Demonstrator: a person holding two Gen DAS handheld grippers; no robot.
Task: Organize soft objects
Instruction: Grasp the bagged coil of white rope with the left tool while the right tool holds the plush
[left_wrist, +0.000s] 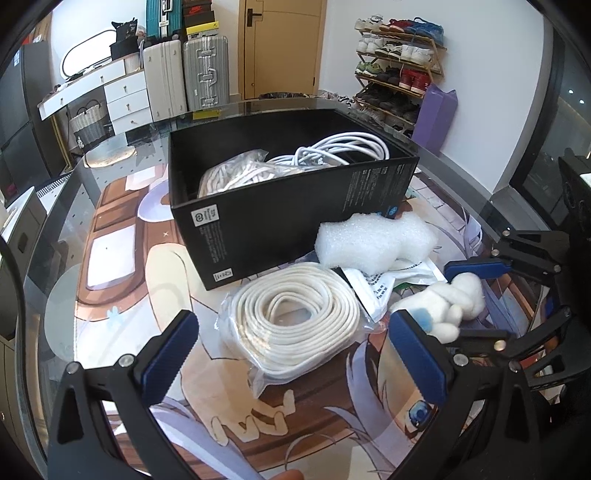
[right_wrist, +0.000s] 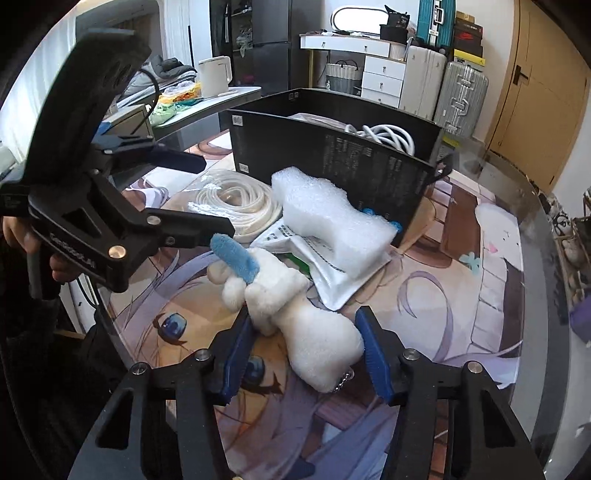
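The left gripper hangs low in its wrist view, jaws wide apart and holding nothing, over the bagged coil of white cord at frame centre on the counter. In the right wrist view, the right gripper sits at lower centre, jaws parted on either side of the white plush toy; whether the pads touch it cannot be told. A foam block rests on a flat white packet just beside the black box. The box holds white cables and a bagged rope, upper centre.
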